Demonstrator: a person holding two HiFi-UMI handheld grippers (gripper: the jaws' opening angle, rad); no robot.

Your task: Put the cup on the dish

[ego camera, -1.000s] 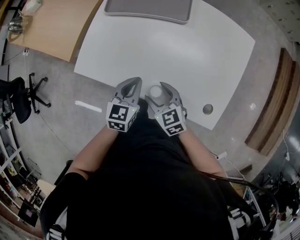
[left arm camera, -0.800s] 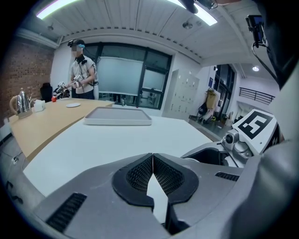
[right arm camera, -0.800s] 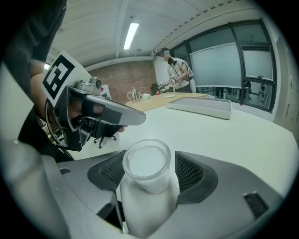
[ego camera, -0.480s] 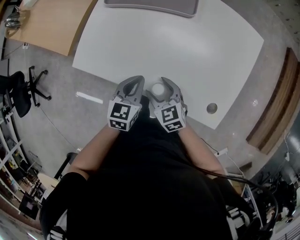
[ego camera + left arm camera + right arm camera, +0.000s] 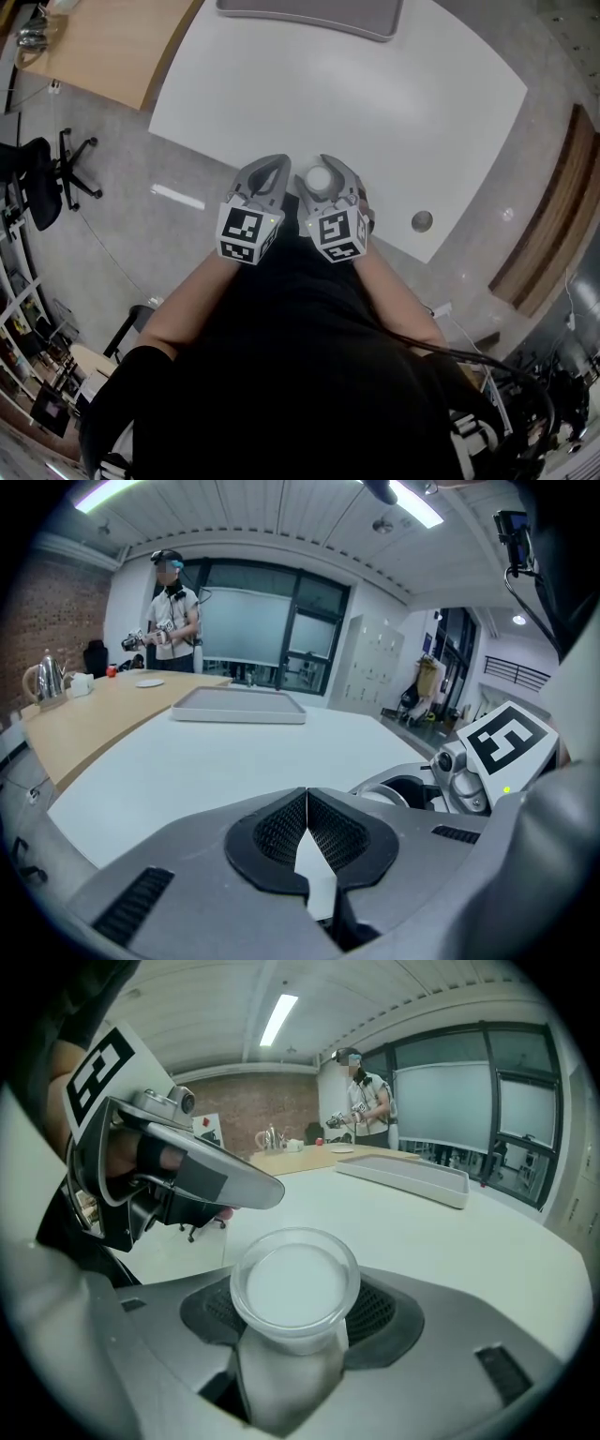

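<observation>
My right gripper is shut on a small translucent white cup, held upright over the near edge of the white table. In the right gripper view the cup sits squeezed between the two dark pads, open rim up. My left gripper hovers just left of it, shut with nothing between its pads. A small white dish lies far off on the wooden table. The left gripper also shows in the right gripper view.
A grey tray lies at the far side of the white table; it shows as the tray in the left gripper view. A round grommet marks the table's right corner. A person stands beyond the wooden table, near a kettle. An office chair stands on the floor at left.
Both grippers have stayed almost in place side by side at the table's near edge. The right gripper still holds the cup; the head view has shifted slightly.
</observation>
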